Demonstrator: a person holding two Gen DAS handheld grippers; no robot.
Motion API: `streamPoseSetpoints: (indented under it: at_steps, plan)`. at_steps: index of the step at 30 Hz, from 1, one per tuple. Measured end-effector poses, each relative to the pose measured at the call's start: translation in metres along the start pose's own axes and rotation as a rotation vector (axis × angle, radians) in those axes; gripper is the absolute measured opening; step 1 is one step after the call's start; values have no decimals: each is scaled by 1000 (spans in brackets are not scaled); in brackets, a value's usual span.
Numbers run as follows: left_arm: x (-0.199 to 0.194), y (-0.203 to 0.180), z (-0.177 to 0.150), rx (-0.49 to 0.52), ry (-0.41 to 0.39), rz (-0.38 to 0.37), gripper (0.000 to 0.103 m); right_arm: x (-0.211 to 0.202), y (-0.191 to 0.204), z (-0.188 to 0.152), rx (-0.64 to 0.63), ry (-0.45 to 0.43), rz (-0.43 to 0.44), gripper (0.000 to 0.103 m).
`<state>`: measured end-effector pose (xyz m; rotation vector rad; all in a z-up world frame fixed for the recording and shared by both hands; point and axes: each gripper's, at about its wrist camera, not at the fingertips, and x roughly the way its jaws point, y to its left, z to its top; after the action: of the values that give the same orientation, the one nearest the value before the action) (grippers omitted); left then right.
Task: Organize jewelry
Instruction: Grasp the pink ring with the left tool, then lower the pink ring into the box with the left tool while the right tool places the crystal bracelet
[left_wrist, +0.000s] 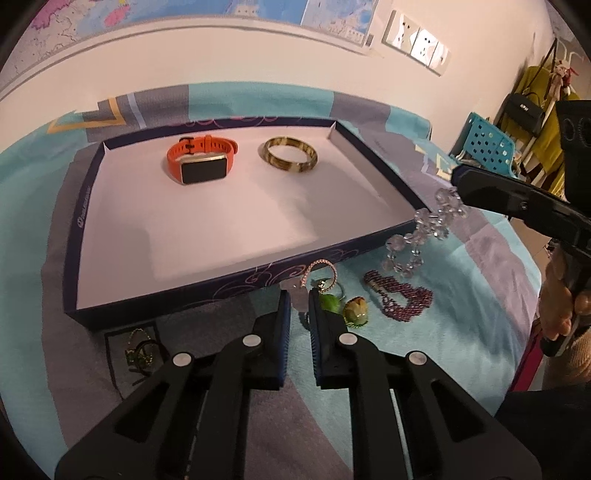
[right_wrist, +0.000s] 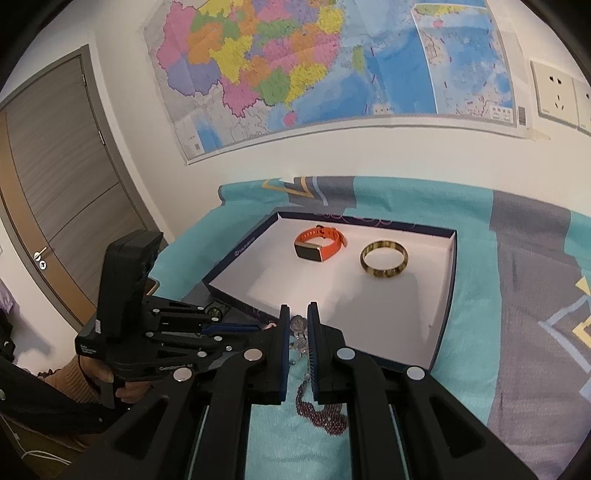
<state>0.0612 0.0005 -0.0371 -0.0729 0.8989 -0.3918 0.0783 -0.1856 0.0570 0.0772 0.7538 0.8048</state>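
Observation:
A shallow dark-rimmed tray (left_wrist: 236, 280) (right_wrist: 448, 280) with a white floor holds an orange smartwatch (left_wrist: 199, 162) (right_wrist: 317, 243) and a yellow-brown bangle (left_wrist: 291, 154) (right_wrist: 384, 260). My right gripper (right_wrist: 298, 325) is shut on a clear crystal bead bracelet (left_wrist: 424, 229) (right_wrist: 298, 326), which hangs above the cloth by the tray's near right corner. My left gripper (left_wrist: 298, 299) is narrowly shut on a pale pink stone joined to a thin pink ring (left_wrist: 320, 271). A green stone (left_wrist: 330, 303), a yellow bead (left_wrist: 356, 312) and a purple bead bracelet (left_wrist: 400, 297) (right_wrist: 325, 413) lie on the cloth.
A teal and grey patterned cloth (left_wrist: 461, 280) covers the table. A small dark card with a hair tie (left_wrist: 140, 350) lies at the tray's near left corner. A blue perforated basket (left_wrist: 487, 140) stands off the table's right. The wall runs behind the tray.

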Motion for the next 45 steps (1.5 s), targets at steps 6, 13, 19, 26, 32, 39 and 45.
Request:
streamPoseSetpoints:
  at_steps: [6, 13, 19, 26, 32, 39, 45]
  plan:
    - [-20, 3, 7, -10, -49, -7, 11, 0, 1, 10, -18, -19, -7, 8]
    - [-35, 10, 21, -19, -99, 1, 11, 3, -4, 23, -21, -36, -20, 8]
    - [-33, 20, 31, -36, -107, 8, 11, 11, -12, 36, -12, -47, -35, 8]
    - [-22, 34, 41, -63, -95, 18, 10, 31, -25, 48, 11, -35, -50, 8]
    - [-13, 43, 50, -73, -84, 33, 11, 47, -29, 51, 20, -18, -54, 8]
    - [-2, 50, 56, -83, -65, 48, 10, 63, -32, 52, 24, -2, -64, 8]
    - [8, 55, 59, -95, -44, 58, 10, 77, -34, 54, 23, 16, -69, 8]
